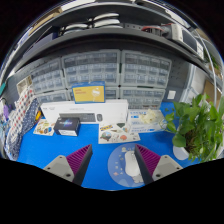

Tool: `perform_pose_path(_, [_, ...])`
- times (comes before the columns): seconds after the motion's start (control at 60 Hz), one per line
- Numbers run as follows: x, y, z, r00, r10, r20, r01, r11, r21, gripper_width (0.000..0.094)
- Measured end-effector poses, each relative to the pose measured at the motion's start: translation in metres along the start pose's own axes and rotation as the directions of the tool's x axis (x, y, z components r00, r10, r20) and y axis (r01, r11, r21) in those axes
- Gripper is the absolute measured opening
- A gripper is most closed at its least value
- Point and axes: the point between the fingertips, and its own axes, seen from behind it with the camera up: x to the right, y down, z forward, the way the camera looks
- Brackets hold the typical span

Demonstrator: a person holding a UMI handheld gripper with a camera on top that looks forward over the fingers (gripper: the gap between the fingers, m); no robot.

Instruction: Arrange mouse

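We see the mouse [133, 166] on a round mouse pad [120, 160], between the wide-open, empty gripper [111, 165] fingers, untouched. Beyond the mouse pad sit a keyboard [90, 117] and monitor [88, 94]; right of it, a plant [196, 125]. The mouse looks white, probably. We'd centre on it before closing.

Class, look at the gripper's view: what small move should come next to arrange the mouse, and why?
Probably ease the gripper down and forward. Its fingers stand open, and the white mouse lies on its round mouse pad between and just ahead of them, untouched.
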Motion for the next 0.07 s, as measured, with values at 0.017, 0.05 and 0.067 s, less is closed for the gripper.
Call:
perform_pose_path(0.017, [-0.0009,-0.0001,-0.0001,1.0,0.001,0.002,-0.001,1.0,0.0,0.087])
perform_pose_path(0.05, [-0.0021,-0.0003,-0.0002,1.0,0.001,0.003,-0.001,1.0,0.001,0.087])
perform_pose_path(0.067, [-0.0025,-0.0003,-0.0001,1.0,0.001,0.004,-0.001,1.0,0.001,0.0866])
